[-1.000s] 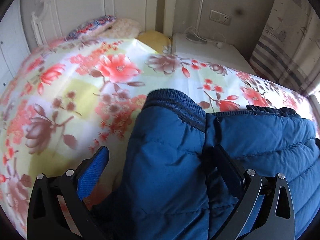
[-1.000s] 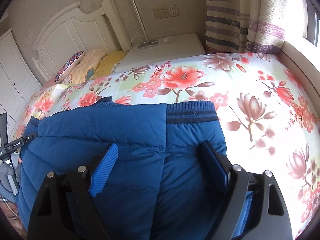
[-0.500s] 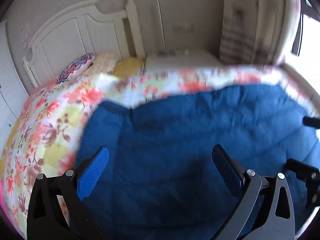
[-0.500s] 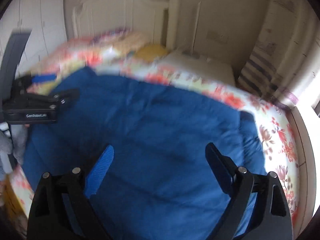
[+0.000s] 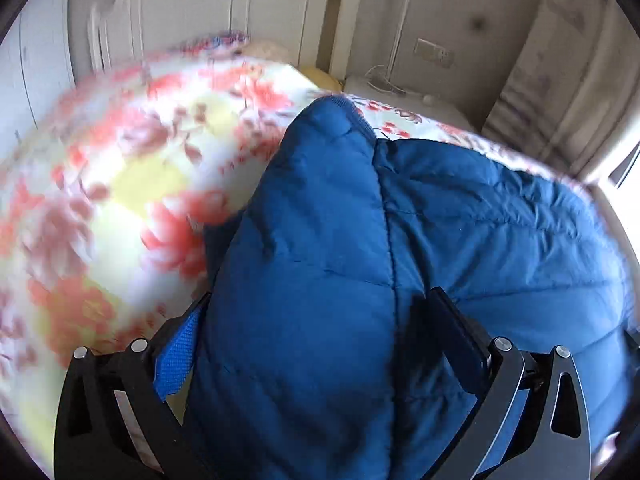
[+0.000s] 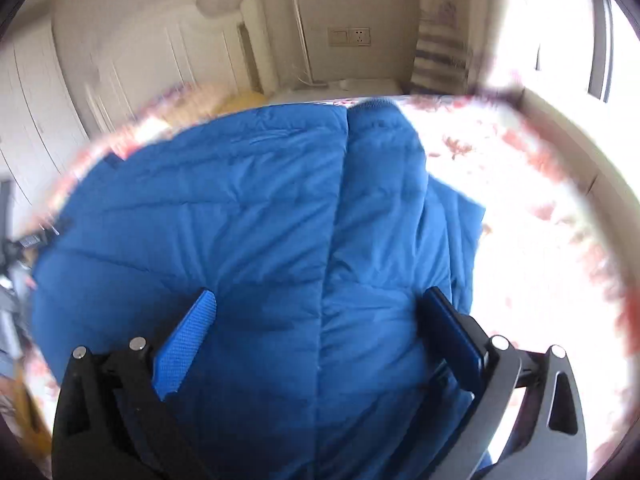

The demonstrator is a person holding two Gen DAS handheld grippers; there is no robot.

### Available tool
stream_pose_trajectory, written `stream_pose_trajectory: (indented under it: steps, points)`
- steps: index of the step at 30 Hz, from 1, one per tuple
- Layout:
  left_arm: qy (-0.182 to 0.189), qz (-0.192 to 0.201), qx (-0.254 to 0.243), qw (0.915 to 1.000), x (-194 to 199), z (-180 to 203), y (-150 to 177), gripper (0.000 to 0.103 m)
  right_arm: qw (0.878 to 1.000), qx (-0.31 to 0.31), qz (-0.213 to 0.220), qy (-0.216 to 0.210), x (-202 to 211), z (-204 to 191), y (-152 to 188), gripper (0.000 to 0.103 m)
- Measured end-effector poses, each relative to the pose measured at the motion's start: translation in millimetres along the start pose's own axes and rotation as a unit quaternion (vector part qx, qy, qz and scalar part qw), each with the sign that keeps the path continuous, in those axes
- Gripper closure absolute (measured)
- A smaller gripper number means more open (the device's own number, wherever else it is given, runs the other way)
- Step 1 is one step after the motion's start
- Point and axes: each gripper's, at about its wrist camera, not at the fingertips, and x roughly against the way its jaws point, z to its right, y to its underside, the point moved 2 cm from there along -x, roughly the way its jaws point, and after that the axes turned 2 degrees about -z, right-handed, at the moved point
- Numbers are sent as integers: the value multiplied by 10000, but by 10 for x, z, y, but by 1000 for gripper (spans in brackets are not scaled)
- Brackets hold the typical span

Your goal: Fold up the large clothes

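A blue quilted puffer jacket (image 5: pixel 460 220) lies spread on the floral bedspread (image 5: pixel 120 184). My left gripper (image 5: pixel 316 340) is wide open low over the jacket's left side, where a folded sleeve panel (image 5: pixel 312 240) runs between the jaws. In the right wrist view the jacket (image 6: pixel 224 208) fills the middle. My right gripper (image 6: pixel 320 332) is wide open over the jacket's right side, where a folded sleeve panel (image 6: pixel 380 184) lies. Whether either gripper touches the fabric I cannot tell.
A white headboard (image 6: pixel 168 52) and pillows (image 5: pixel 264 46) stand at the bed's far end. A white nightstand (image 5: pixel 400 92) with a lamp stem stands beside it. A striped curtain (image 6: pixel 440 56) and a bright window (image 6: pixel 560 32) are at the right.
Both views swung away over the spread jacket half a second ago and have come back low over its two sides. Both grippers stayed open.
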Motion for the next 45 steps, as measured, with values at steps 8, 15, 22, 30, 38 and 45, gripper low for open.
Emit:
stream_pose_trajectory:
  steps: [8,15,22,30,38,45]
  points:
    - [-179,77,-168,9997,13,28,56,4,9997,96,-61,229,-6,-66,4,2]
    - [-506,220,-366,9978,66,127,72,4,9943,435,510,831,587,-526,-84,4]
    - [-401,239,-296,9985,65,90,70,4,9920,1148,-131,509,134,-950,60,3]
    - [-388,290,-309,9983,73,90,72,4,9934,1115,102,236,73,-839,111,2]
    - [-564,321,-385,9972,251,199,-41,4,9934,1086,-19,367,246,-929,-21,3]
    - [-445,510,-986,9928,394,830,-612,4,9905,1271,179,502,36,-1269,-889,3]
